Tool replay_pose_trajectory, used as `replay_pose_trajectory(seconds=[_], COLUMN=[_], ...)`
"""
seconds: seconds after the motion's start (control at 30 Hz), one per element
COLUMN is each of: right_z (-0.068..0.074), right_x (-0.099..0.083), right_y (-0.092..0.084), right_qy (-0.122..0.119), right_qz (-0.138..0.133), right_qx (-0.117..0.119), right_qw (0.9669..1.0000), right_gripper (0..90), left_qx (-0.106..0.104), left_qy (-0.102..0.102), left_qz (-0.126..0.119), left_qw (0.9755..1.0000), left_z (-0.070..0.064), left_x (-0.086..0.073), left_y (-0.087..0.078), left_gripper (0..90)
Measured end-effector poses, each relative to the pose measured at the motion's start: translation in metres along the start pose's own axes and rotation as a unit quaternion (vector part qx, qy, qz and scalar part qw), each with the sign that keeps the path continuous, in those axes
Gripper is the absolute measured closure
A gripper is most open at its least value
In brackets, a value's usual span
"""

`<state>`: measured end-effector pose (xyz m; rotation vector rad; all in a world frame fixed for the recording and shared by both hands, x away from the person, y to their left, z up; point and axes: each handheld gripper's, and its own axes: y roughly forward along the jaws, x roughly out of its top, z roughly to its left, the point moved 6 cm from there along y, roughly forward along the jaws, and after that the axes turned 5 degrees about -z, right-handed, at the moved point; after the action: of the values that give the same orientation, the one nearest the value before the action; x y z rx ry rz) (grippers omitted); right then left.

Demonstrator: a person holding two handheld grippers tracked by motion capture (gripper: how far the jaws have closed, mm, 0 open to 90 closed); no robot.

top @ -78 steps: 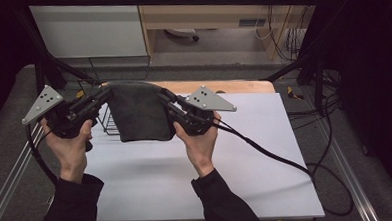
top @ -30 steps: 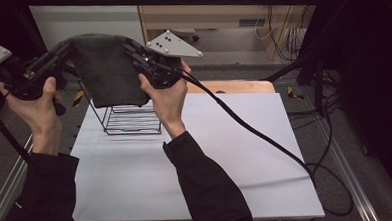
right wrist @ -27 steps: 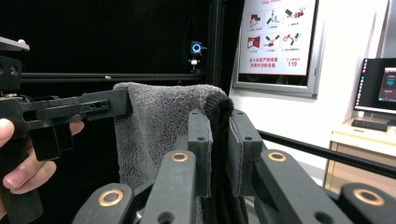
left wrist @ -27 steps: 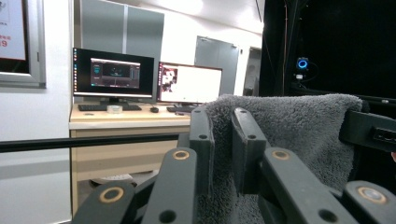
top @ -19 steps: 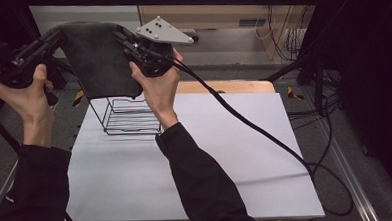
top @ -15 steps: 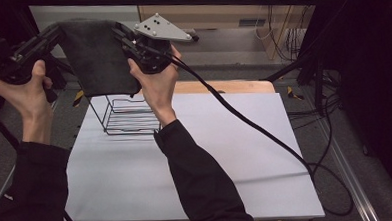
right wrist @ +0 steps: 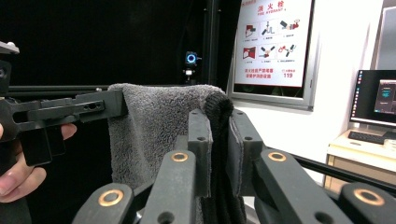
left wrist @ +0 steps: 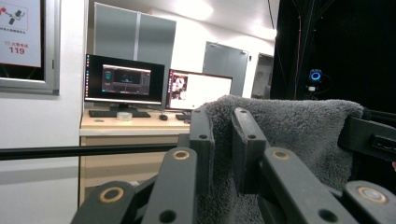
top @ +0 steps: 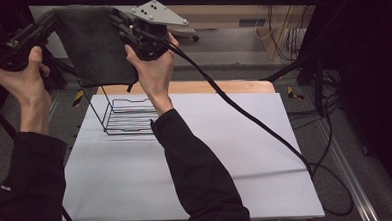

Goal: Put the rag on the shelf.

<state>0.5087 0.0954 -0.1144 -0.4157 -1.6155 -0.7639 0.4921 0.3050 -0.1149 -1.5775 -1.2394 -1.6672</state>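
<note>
The left tongs (left wrist: 223, 140) are clamped narrow on one top corner of a dark grey towel (top: 98, 47); in the left gripper view the fuzzy cloth is pinched between the two black jaws and spreads off to the right of the frame. The right tongs (right wrist: 219, 140) grip the other top corner the same way, with the towel's thick hem bunched between the jaws and the cloth running off to the left, where the other tongs and a few fingers (right wrist: 14, 179) show at the frame's left edge.

In the high view both tongs sit in the upper left of the frame, the left tongs (top: 50, 22) at the far left and the right tongs (top: 120, 23) just right of them, and the towel hangs flat between them, well above the table (top: 246, 153). Below the towel's lower edge, a black wire basket (top: 129, 116) stands on the white table top, left of centre. The right tongs' cable (top: 254, 123) trails across the table toward the lower right.
</note>
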Motion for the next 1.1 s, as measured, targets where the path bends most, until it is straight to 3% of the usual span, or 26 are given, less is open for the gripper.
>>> replay_pose_trajectory(seconds=[0.2,0.6,0.83,1.1], right_z=[-0.007,-0.024,-0.028,-0.024], right_x=[0.006,0.005,-0.008,-0.023], right_y=[0.010,0.022,0.030,0.032], right_qy=[-0.008,-0.010,-0.015,-0.024], right_qz=[0.001,-0.004,0.009,0.031], right_qx=[-0.007,-0.023,-0.028,-0.026], right_qw=[0.9999,0.9997,0.9995,0.9989], right_gripper=[81.6,81.7,81.6,81.6], left_qx=[0.001,0.007,0.016,0.018], left_qy=[-0.010,-0.004,-0.006,-0.009], left_qz=[-0.004,0.008,0.022,0.037], left_qw=[0.9999,0.9999,0.9996,0.9991], left_z=[0.006,0.014,0.025,0.035], left_x=[0.003,0.001,-0.011,-0.027], left_y=[0.011,0.035,0.044,0.042], left_gripper=[80.0,80.1,80.1,80.0])
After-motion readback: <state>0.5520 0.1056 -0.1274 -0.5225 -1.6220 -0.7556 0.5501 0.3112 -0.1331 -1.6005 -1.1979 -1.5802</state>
